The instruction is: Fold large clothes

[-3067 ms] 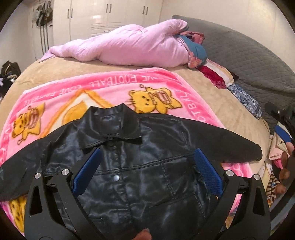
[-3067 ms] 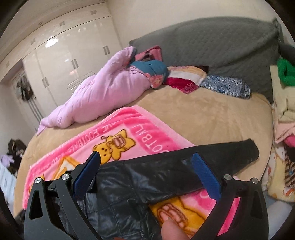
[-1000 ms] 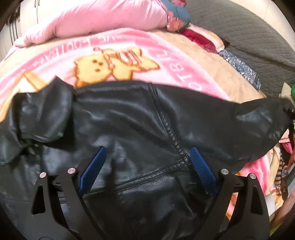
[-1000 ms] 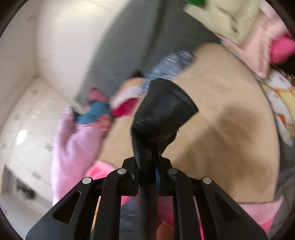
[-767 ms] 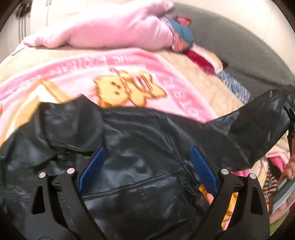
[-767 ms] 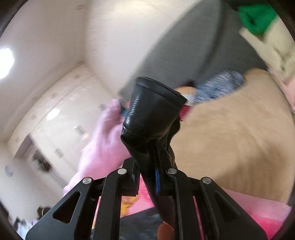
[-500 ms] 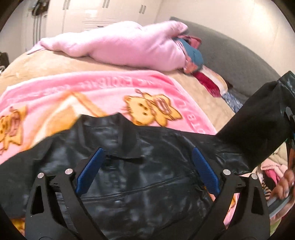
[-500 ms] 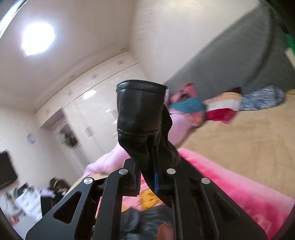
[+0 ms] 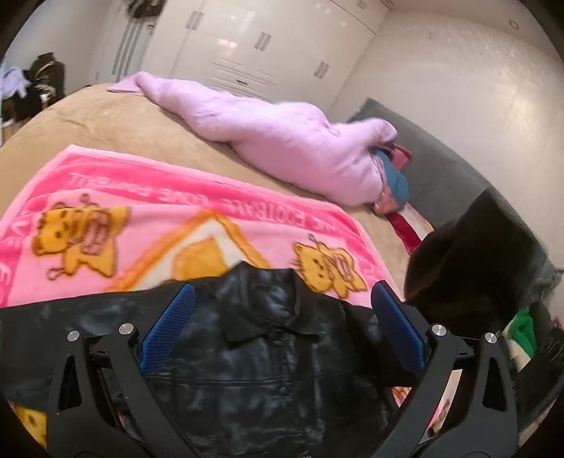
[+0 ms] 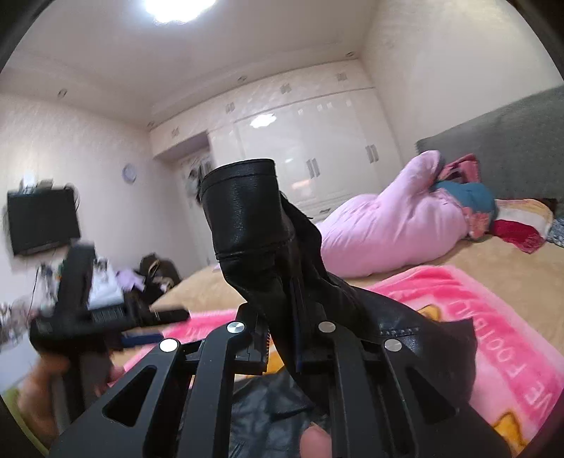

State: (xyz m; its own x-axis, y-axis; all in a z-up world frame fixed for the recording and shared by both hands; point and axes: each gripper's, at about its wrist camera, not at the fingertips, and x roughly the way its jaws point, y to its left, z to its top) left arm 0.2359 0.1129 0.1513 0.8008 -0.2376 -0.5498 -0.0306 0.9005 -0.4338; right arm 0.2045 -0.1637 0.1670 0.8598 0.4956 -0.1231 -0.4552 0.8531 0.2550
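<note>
Left wrist view: our left gripper (image 9: 280, 326) hangs above the black leather jacket (image 9: 261, 352), jaws opening and near full spread, blue pads (image 9: 168, 326) either side of the collar with only air between them. They touch nothing. The jacket lies front-up, collar toward the far side, on the pink cartoon blanket (image 9: 148, 218), which is spread over the tan bedspread (image 9: 116, 123).

Only this view gives the jacket body, its collar and its placket. It also catches the raised sleeve (image 9: 476, 257) as a dark mass at the right edge, lifted off the bed. The right gripper itself is not readable there.

Right wrist view: our right gripper (image 10: 282, 338) is clamped on that sleeve (image 10: 246, 218). The leather is pinched between the jaws, the cuff standing up and open above them. The rest of the sleeve trails down to the right, toward the jacket at the bottom of the frame.

Only this view shows the left gripper (image 10: 105, 317) from outside, blurred, low left, with the hand (image 10: 38, 398) holding it. It also gives us a fingertip (image 10: 315, 440) at the bottom edge, the wall-mounted TV (image 10: 42, 220) and the ceiling light (image 10: 179, 7).

Both views share the rolled pink quilt (image 9: 282, 144) at the far side of the bed, the white wardrobe (image 9: 253, 42) and the grey headboard (image 10: 511, 141).
</note>
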